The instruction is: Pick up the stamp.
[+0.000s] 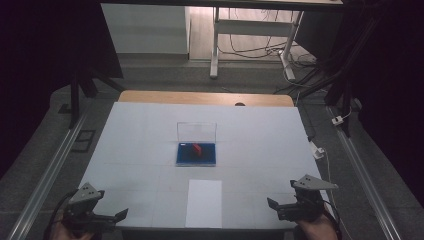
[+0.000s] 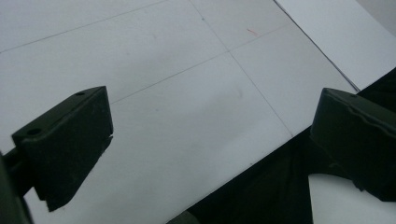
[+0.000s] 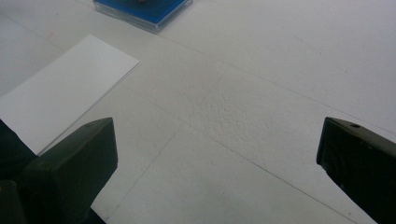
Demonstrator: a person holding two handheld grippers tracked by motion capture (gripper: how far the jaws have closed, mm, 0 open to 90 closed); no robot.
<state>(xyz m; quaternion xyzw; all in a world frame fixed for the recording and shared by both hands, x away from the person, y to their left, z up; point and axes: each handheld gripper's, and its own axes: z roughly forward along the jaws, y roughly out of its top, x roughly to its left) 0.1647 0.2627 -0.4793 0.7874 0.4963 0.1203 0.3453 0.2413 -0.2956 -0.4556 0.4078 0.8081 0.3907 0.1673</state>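
A small blue tray (image 1: 196, 156) with an upright clear lid (image 1: 196, 132) sits at the middle of the white table (image 1: 140, 145); a red object (image 1: 197, 148) lies in it. The tray's blue corner (image 3: 140, 11) shows at the top of the right gripper view. A white sheet of paper (image 1: 204, 202) (image 3: 60, 88) (image 2: 336, 32) lies at the front edge. My left gripper (image 1: 112, 216) (image 2: 210, 144) hovers at the front left corner, open and empty. At the front right, my right gripper (image 1: 280, 206) (image 3: 219, 158) is open too, with nothing between its jaws.
The table's wooden far edge (image 1: 205, 97) shows beyond the white cover. Metal rails (image 1: 47, 172) run along both sides on the floor. A desk frame (image 1: 250, 30) and cables (image 1: 300, 60) stand behind, and a white plug (image 1: 318, 151) lies off the right edge.
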